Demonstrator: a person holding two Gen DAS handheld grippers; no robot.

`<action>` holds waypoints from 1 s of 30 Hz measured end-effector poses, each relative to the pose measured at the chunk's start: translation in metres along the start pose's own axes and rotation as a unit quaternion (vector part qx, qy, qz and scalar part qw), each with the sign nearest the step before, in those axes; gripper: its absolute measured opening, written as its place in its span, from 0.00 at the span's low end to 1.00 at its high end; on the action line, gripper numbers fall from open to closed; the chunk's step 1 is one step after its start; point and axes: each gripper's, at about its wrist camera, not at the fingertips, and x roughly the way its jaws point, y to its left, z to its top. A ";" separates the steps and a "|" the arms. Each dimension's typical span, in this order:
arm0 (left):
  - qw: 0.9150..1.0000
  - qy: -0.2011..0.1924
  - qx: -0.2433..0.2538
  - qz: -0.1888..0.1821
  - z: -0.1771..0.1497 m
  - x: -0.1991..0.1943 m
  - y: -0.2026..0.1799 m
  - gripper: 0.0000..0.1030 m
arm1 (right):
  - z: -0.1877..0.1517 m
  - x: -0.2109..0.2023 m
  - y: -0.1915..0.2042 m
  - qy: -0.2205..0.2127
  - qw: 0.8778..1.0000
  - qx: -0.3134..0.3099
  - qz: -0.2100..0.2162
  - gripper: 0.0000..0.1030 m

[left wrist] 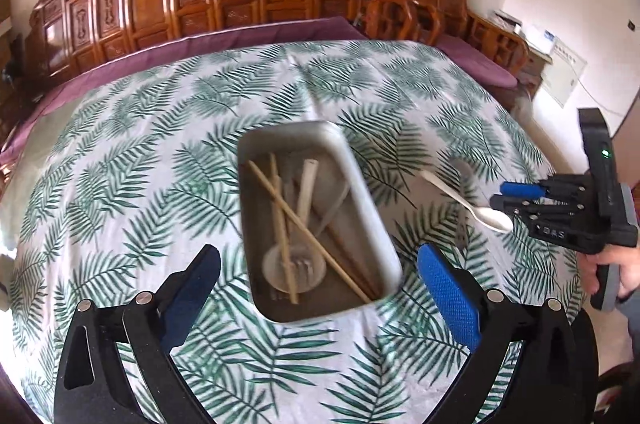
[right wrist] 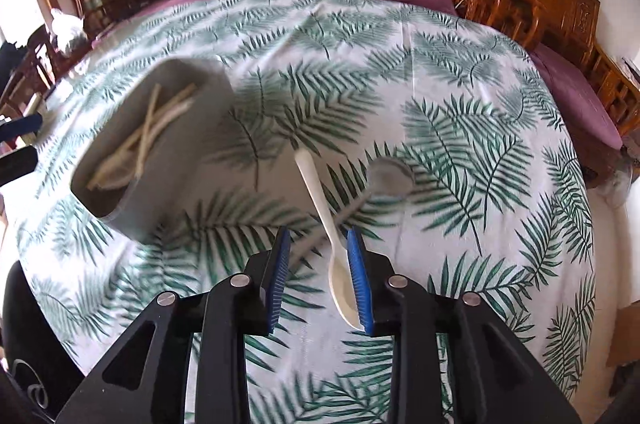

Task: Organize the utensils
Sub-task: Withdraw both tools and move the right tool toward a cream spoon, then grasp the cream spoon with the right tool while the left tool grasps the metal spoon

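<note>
One white plastic spoon [right wrist: 326, 220] hangs slanted between parted right gripper [right wrist: 320, 280] pads.

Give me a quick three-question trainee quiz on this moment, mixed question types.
1. True or false: the white spoon already lies in the metal tray.
2. Which gripper has the spoon between its jaws? A) left gripper B) right gripper
3. Fill in: besides white plastic pieces, the tray holds wooden ____.

Key
1. False: it is outside the tray, over the leaf-print cloth.
2. B. The spoon leans on one blue pad, with a gap to the other, so it is not clamped; the left gripper is wide open with nothing in it.
3. chopsticks
</note>
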 end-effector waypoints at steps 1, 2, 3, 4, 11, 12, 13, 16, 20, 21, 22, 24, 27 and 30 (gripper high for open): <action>1.000 0.002 0.002 -0.001 -0.001 0.001 -0.003 0.92 | -0.001 0.004 -0.001 0.005 1.000 -0.004 -0.001 0.31; 1.000 0.003 0.004 -0.004 -0.002 0.002 -0.006 0.92 | -0.001 0.009 -0.001 0.012 1.000 -0.008 -0.001 0.31; 1.000 0.005 0.005 -0.007 -0.004 0.003 -0.010 0.92 | -0.001 0.014 -0.002 0.018 1.000 -0.011 -0.001 0.31; 1.000 0.006 0.006 -0.008 -0.005 0.004 -0.012 0.92 | -0.002 0.018 -0.002 0.022 1.000 -0.015 0.000 0.31; 1.000 0.010 0.021 -0.017 -0.009 0.006 -0.032 0.92 | 0.001 0.045 -0.004 0.055 0.998 -0.033 -0.005 0.31; 1.000 0.012 0.021 -0.018 -0.010 0.007 -0.034 0.92 | 0.001 0.048 -0.005 0.059 0.998 -0.034 -0.006 0.31; 0.999 0.013 0.022 -0.020 -0.011 0.007 -0.035 0.92 | 0.000 0.049 -0.006 0.059 0.998 -0.033 -0.004 0.31; 0.999 0.020 0.027 -0.024 -0.014 0.011 -0.043 0.92 | 0.000 0.048 -0.010 0.060 0.998 -0.031 -0.004 0.31; 0.998 0.030 0.034 -0.031 -0.017 0.016 -0.054 0.92 | -0.005 0.045 -0.013 0.062 0.998 -0.024 -0.009 0.20; 0.998 0.031 0.036 -0.032 -0.017 0.016 -0.057 0.92 | -0.007 0.044 -0.015 0.062 0.998 -0.020 -0.011 0.14; 0.998 0.032 0.038 -0.034 -0.016 0.018 -0.059 0.92 | -0.009 0.042 -0.018 0.062 0.998 -0.017 -0.013 0.11; 0.998 0.033 0.041 -0.036 -0.016 0.019 -0.065 0.92 | -0.014 0.037 -0.025 0.056 0.998 0.000 -0.015 0.08; 0.997 0.036 0.048 -0.040 -0.013 0.023 -0.074 0.92 | -0.022 0.025 -0.036 0.043 0.999 0.026 -0.009 0.05; 0.997 0.039 0.055 -0.044 -0.010 0.029 -0.085 0.92 | -0.031 0.013 -0.046 0.029 0.999 0.044 -0.007 0.05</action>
